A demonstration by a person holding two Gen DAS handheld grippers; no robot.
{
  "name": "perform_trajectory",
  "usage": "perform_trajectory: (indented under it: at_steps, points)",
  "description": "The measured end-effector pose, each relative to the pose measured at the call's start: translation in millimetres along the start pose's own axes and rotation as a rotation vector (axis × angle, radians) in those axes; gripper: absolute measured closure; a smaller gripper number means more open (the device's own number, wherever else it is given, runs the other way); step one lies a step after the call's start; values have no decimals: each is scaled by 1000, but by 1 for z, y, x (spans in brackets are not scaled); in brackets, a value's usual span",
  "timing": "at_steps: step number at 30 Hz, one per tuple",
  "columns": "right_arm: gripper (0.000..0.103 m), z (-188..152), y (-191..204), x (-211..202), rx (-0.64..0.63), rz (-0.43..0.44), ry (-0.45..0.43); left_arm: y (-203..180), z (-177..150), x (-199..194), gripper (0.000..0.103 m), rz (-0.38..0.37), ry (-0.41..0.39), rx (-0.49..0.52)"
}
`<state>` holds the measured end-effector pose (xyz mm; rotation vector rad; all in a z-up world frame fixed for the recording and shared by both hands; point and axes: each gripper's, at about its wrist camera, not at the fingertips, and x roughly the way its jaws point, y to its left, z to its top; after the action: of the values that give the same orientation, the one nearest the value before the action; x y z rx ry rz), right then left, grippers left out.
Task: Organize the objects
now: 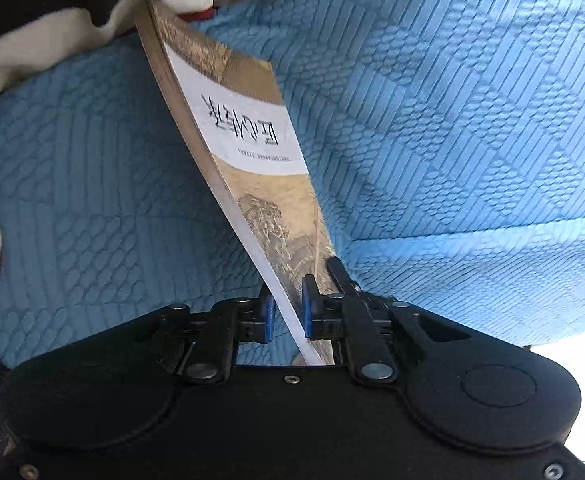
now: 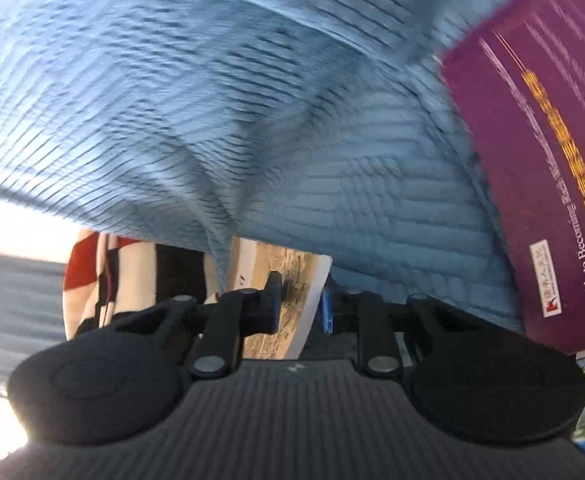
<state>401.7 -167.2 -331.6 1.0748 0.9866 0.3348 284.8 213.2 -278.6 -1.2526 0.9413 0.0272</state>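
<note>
Left tongs [image 1: 286, 312] clamp the tan book [image 1: 236, 128], held tilted above the blue quilt [image 1: 452, 120]. Right tongs [image 2: 300, 308] pinch the same book's corner; purple book [image 2: 540, 160] lies beside.

Open blue quilt [image 1: 452, 120] spreads from twelve to three o'clock of the left gripper [image 1: 286, 312]; the tan book [image 1: 228, 128] blocks eleven, white cloth [image 1: 52, 40] crowds ten.

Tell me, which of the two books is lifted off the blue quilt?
The tan landscape-cover book, pinched between the left fingers and tilted up. The purple book lies flat on the quilt.
</note>
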Motion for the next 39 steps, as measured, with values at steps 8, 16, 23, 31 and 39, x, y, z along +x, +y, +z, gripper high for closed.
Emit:
perform_trajectory:
  at_steps: [8,16,23,31,39]
  points:
    - [89,-17,75,-60,-269,67,-84,-18,0,-50,88,-91,7,35]
    - [88,-35,111,-129,-410,46,-168,-51,-21,-67,88,-155,66,119]
    - [88,-48,112,-184,-430,16,-257,-82,-42,-63,88,-180,146,224]
    - [88,-70,93,-211,-485,-48,-342,-80,-54,-44,87,-207,216,327]
    - [88,-93,55,-198,-486,-115,-345,-44,-65,-21,87,-159,277,335]
